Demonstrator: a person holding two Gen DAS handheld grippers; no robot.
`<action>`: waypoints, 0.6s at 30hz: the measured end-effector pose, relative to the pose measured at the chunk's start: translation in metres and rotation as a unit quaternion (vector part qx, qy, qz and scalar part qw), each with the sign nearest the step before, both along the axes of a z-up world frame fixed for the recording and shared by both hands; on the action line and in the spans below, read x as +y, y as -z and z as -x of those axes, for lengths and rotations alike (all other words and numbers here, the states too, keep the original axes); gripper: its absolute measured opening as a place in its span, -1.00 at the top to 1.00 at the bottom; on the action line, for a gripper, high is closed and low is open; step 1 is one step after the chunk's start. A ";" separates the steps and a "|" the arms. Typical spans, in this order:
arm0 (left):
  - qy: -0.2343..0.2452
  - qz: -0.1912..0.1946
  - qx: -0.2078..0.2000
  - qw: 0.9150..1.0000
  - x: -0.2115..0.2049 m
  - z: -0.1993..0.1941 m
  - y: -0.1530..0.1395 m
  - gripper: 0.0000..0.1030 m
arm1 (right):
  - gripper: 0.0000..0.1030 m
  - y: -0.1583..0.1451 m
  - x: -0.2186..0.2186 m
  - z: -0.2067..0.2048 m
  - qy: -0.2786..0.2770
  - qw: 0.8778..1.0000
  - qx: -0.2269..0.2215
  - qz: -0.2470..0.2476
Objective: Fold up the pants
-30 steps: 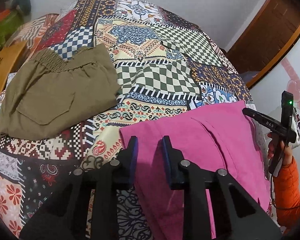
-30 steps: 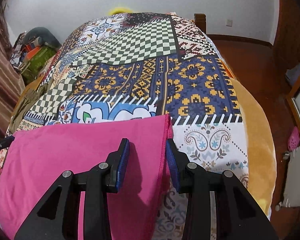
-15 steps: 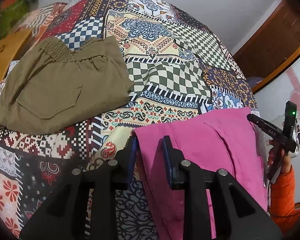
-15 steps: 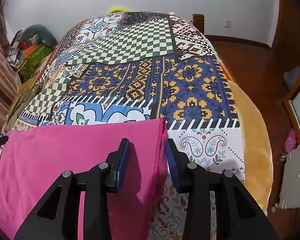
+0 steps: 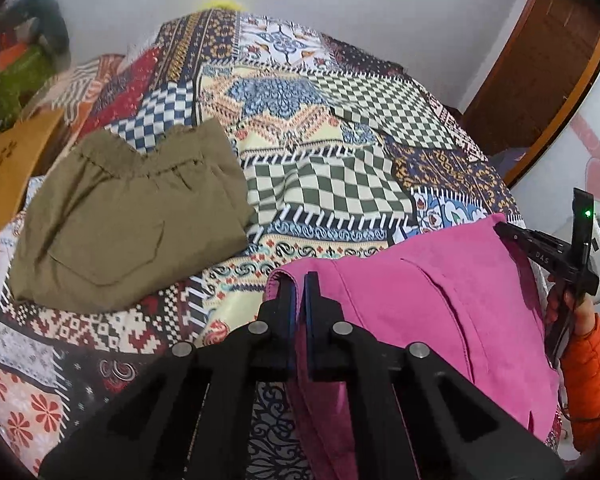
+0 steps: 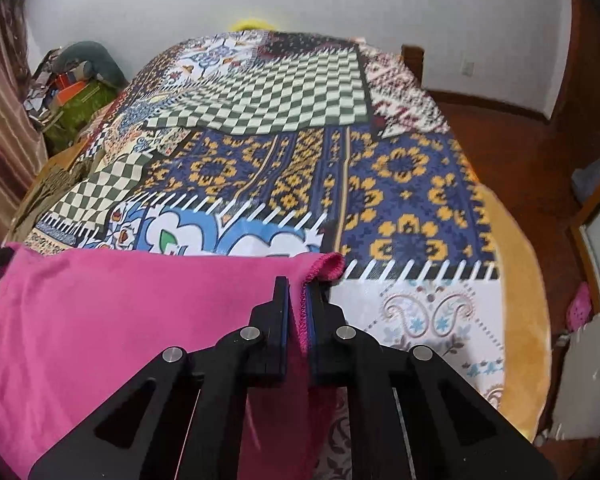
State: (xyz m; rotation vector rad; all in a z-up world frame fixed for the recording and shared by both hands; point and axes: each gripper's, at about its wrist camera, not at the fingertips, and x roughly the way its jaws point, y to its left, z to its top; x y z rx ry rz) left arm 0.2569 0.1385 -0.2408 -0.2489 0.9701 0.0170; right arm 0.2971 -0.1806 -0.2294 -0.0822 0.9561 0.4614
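Here the bed fills both views, its patchwork cover stretching away ahead of each gripper. The pink pants lie flat on its near edge, spanning the gap between the two grippers; olive pants, already folded, sit well off ahead and to the left of the left gripper.

The left gripper has just been closing and is now pinched tight on the pants' left corner, cloth between its pads. The right gripper has likewise just been closing and clamps the stitched right edge, whose corner curls up just ahead of its tips. Both point steeply down at the bed, roughly side by side; in the left view the right one shows at the far right, held by a hand in an orange sleeve.

By my reading, the grasp for a fold is just made. The next move likely calls for lifting both corners together, evenly, and carrying them over the cloth to meet the opposite edge, keeping the span taut so no wrinkle is trapped.
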 end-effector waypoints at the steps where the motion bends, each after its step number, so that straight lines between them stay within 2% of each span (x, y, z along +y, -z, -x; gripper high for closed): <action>1: 0.000 0.001 -0.004 1.000 0.000 0.000 -0.001 0.95 | 0.90 -0.001 0.000 0.000 0.001 1.000 -0.007 0.002; 5: -0.003 0.008 0.002 1.000 0.005 -0.001 0.002 0.95 | 0.92 -0.003 0.000 -0.003 0.005 0.999 -0.025 0.029; 7: -0.003 0.008 0.016 1.000 0.006 -0.002 0.008 0.95 | 0.93 0.000 -0.002 -0.007 0.011 0.999 -0.020 0.035; 10: -0.004 -0.011 0.035 0.999 0.002 0.000 0.012 0.89 | 0.92 0.000 -0.005 -0.010 0.019 0.999 -0.005 0.032; 13: -0.004 -0.043 0.028 0.999 -0.002 0.005 0.001 0.88 | 0.86 -0.007 -0.009 -0.008 0.031 0.999 -0.001 0.033; 15: -0.008 -0.061 0.021 0.998 -0.003 0.008 -0.009 0.88 | 0.79 -0.014 -0.010 -0.005 0.032 0.999 -0.002 0.034; 17: -0.009 -0.063 0.008 0.998 -0.004 0.010 -0.020 0.88 | 0.42 -0.021 -0.010 0.000 0.026 0.999 -0.005 0.027; 18: -0.007 -0.059 0.003 0.998 -0.005 0.010 -0.024 0.88 | 0.32 -0.026 -0.009 0.004 0.021 1.000 -0.010 0.020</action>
